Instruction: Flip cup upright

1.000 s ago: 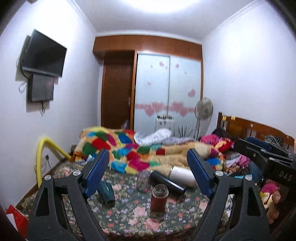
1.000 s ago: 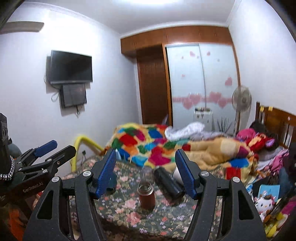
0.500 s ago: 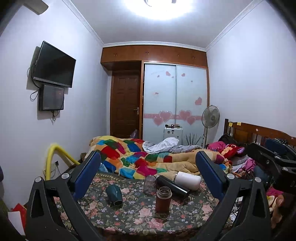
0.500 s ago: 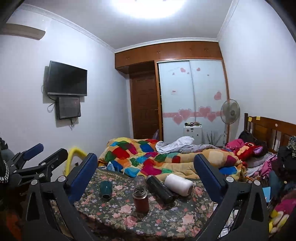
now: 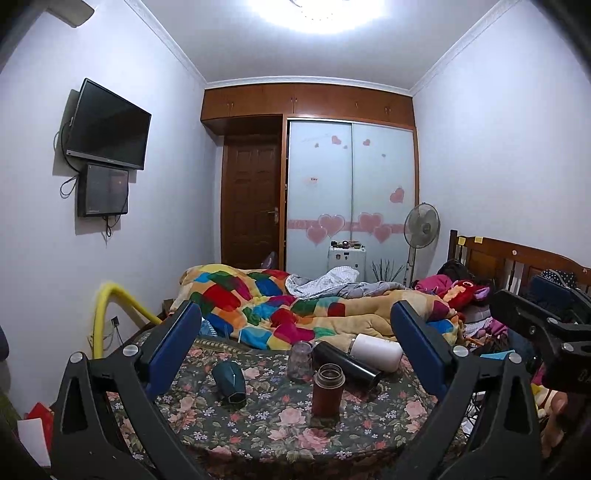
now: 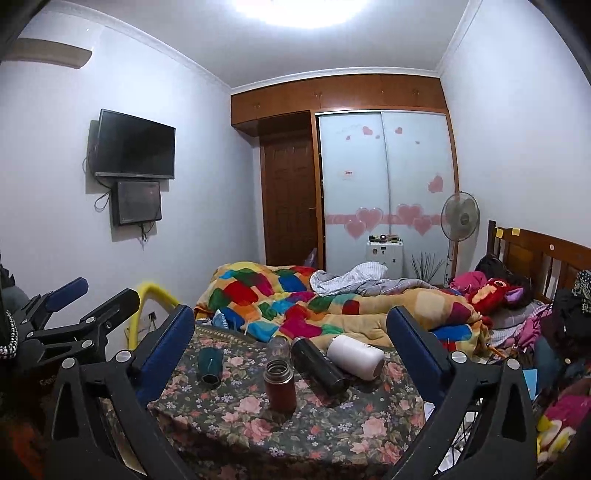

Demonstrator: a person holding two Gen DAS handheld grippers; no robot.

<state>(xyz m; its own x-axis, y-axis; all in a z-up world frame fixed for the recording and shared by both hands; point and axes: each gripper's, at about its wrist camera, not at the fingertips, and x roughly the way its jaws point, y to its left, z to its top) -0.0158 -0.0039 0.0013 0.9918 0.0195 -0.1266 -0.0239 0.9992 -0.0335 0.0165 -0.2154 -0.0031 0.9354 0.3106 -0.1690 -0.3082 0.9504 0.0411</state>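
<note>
Behind the brown flask (image 5: 327, 389), a clear cup (image 5: 300, 361) – orientation unclear; both grippers (image 5: 295, 350) (image 6: 291, 350) spread.

Ahead of the gripper, a ceiling light (image 5: 325, 11) is glaring over pale walls. A dark television (image 5: 109, 125) is hanging on the left wall, a wooden door (image 5: 251, 199) and heart-decorated wardrobe (image 5: 351, 192) are standing beyond, and a patchwork quilt (image 5: 266, 299) is covering the bed with its wooden headboard (image 5: 517, 262) right.

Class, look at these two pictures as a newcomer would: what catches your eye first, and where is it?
The bright patchwork quilt heaped on the bed behind the floral table. On the table, a teal cup, black flask and white flask lie tipped; a brown flask stands upright in front.
</note>
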